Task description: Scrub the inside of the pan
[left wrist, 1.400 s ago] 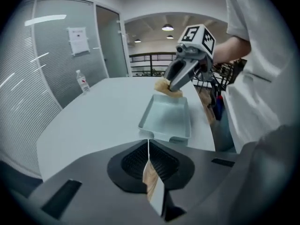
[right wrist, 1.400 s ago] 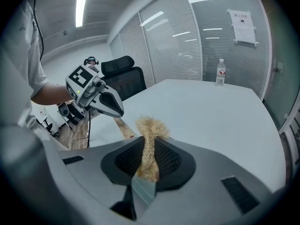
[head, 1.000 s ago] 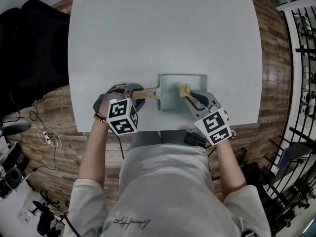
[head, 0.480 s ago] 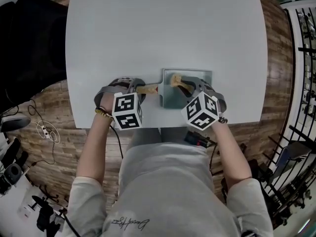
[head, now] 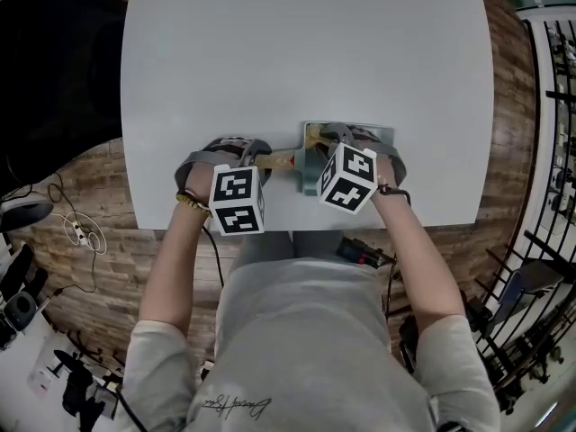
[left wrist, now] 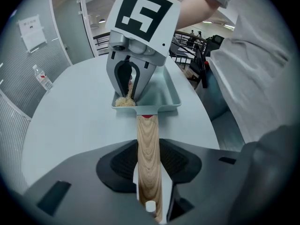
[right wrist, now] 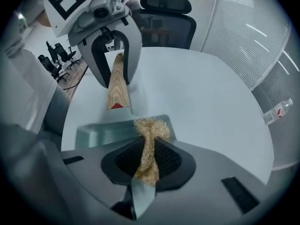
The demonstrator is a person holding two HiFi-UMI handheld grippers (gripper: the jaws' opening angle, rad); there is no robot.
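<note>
Clamping the scrubber [right wrist: 152, 125], right gripper [right wrist: 150, 148] is holding it down in the pan [left wrist: 161, 95] corner just below its tips; bare floor is stretching away, opposite the handle [left wrist: 146, 130], where left gripper's [left wrist: 148, 150] jaws have just been closing, pinning it.

White table [head: 297, 52] beneath my left gripper [left wrist: 149, 186]; water bottle [left wrist: 44, 81] ahead, well off to its left; black office chair [right wrist: 166, 6] beyond my right gripper [right wrist: 145, 172], past the table; cables [head: 81, 241] on wood floor [head: 108, 196].
</note>
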